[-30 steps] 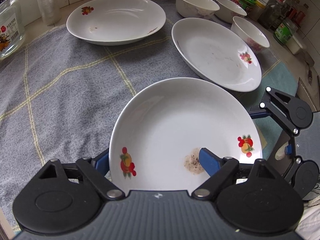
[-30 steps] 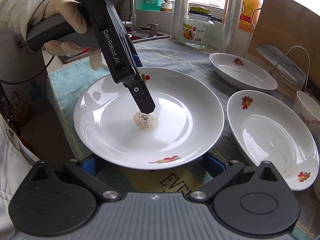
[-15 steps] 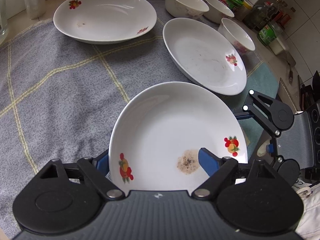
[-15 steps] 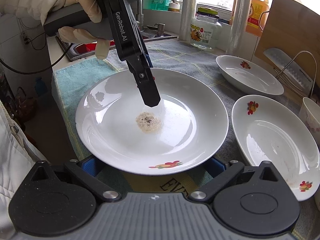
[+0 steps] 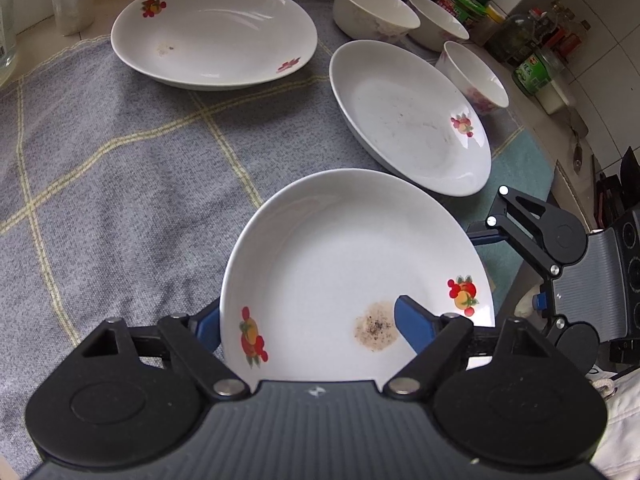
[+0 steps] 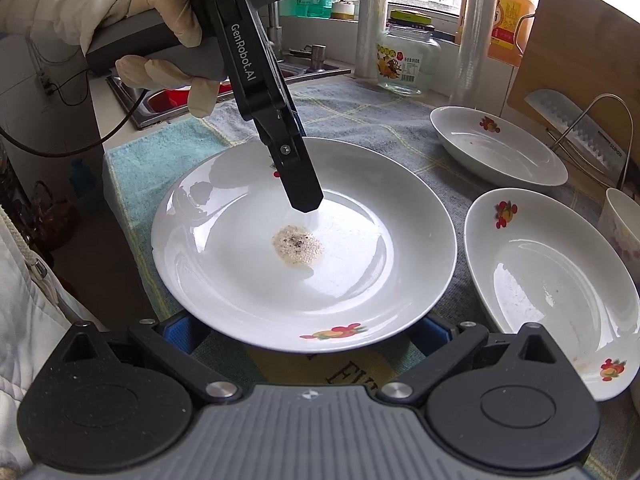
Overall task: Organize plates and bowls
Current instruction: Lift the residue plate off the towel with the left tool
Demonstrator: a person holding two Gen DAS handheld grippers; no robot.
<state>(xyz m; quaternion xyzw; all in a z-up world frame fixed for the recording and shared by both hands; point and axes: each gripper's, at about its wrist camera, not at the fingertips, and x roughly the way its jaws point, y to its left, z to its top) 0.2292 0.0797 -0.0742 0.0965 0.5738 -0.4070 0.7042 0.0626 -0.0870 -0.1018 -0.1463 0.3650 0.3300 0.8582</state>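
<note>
Left claw [image 5: 308,328] closer astride white, fruit-printed, crumb-stained plate [image 5: 344,248]

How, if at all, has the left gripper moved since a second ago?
Yes: the left gripper is closing over the plate rim; its inner finger drew back from the stain toward that rim.

A grey cloth [image 5: 120,184] with pale yellow checks covers the desk, with a teal towel [image 6: 160,152] under its near-left edge. At the far side stand a glass jar [image 6: 408,60], an orange bottle [image 6: 512,12] and a wooden board [image 6: 592,48], a cleaver [image 6: 576,128] on a wire rack before it. Far left lies a sink [image 6: 168,100].
</note>
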